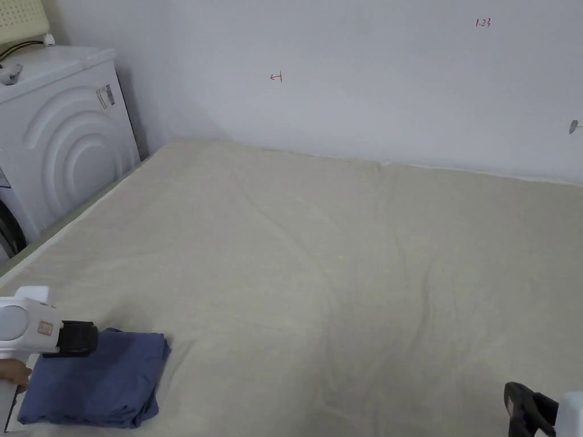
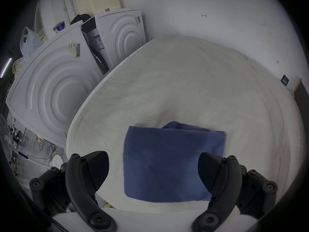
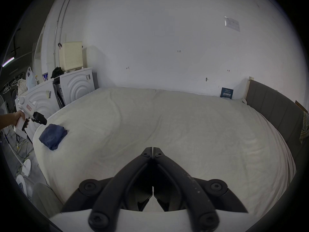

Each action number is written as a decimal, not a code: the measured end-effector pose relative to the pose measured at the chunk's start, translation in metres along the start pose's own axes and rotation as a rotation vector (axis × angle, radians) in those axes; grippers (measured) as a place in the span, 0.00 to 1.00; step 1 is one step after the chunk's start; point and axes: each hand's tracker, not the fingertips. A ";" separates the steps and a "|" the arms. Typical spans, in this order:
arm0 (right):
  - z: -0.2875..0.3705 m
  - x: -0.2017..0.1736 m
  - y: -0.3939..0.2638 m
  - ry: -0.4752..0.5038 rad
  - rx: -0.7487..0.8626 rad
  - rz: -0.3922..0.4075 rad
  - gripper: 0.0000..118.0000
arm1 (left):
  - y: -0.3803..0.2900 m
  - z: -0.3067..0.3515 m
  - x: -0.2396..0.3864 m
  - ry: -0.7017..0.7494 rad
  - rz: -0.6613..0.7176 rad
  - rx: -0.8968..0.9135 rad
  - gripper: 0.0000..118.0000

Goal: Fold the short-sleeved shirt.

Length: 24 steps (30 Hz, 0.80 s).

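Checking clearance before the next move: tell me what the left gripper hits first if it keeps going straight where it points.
Probably the folded dark blue shirt: the left gripper, jaws open, points across it on the cream bedsheet. How high it hovers is unclear, so it might pass over.

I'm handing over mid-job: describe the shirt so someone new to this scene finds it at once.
Start from the large bed with the pale cream cover against the white wall. Go to its near left corner, on the side by the white washing machines. The shirt lies there as a dark blue folded rectangle below the left gripper, the one dark patch on the pale cover.
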 end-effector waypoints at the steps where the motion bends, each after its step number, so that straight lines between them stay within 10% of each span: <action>1: 0.005 0.003 0.002 -0.001 0.014 -0.005 0.01 | -0.001 0.012 0.007 -0.019 -0.008 0.046 0.94; 24: 0.148 0.081 0.071 -0.195 0.420 0.051 0.02 | -0.092 0.312 0.262 -0.296 -0.091 0.955 0.91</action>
